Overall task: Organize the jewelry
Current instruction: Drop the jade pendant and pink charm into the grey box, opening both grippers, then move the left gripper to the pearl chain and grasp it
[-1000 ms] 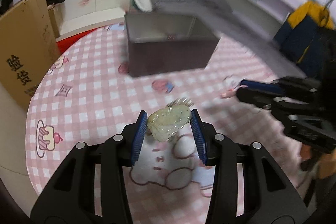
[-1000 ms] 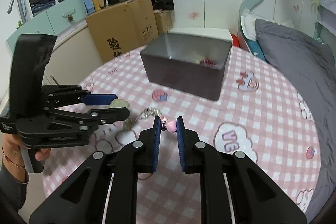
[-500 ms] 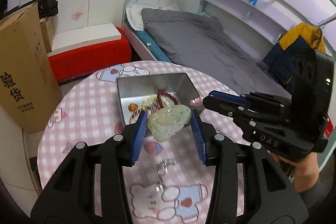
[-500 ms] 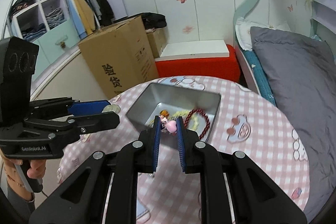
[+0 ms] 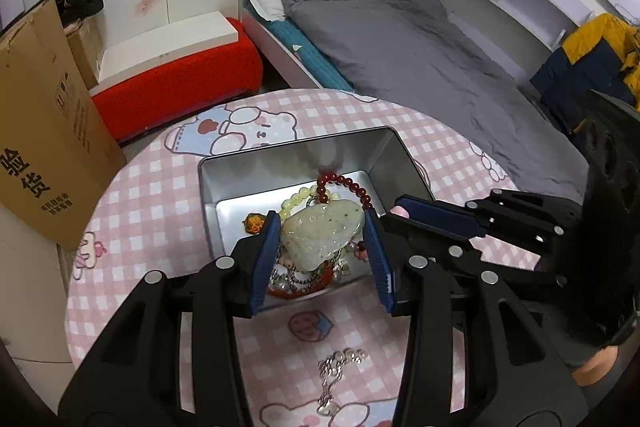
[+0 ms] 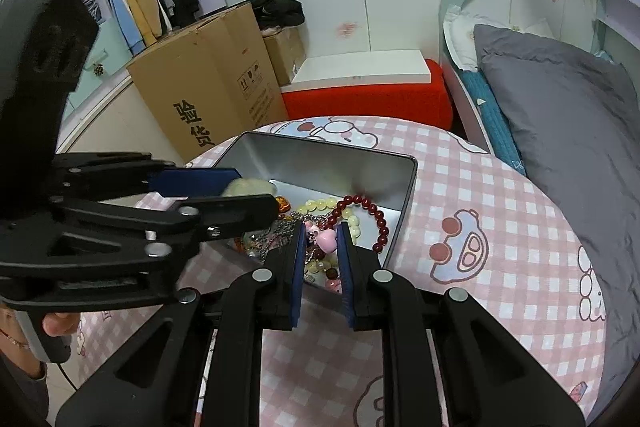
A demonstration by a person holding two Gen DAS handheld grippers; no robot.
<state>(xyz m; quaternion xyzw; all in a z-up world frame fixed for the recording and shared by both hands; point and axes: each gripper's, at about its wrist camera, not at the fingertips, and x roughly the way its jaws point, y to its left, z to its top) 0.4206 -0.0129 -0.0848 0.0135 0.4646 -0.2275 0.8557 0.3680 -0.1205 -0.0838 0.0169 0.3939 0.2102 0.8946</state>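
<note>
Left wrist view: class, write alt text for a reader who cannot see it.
The left gripper holds a pale green pendant over an open metal tin of beads and chains. The tin sits on a pink checked table, with the right gripper alongside.

Pink-checked tablecloth [image 5: 168,187], dark-red beads [image 5: 344,183]
</note>
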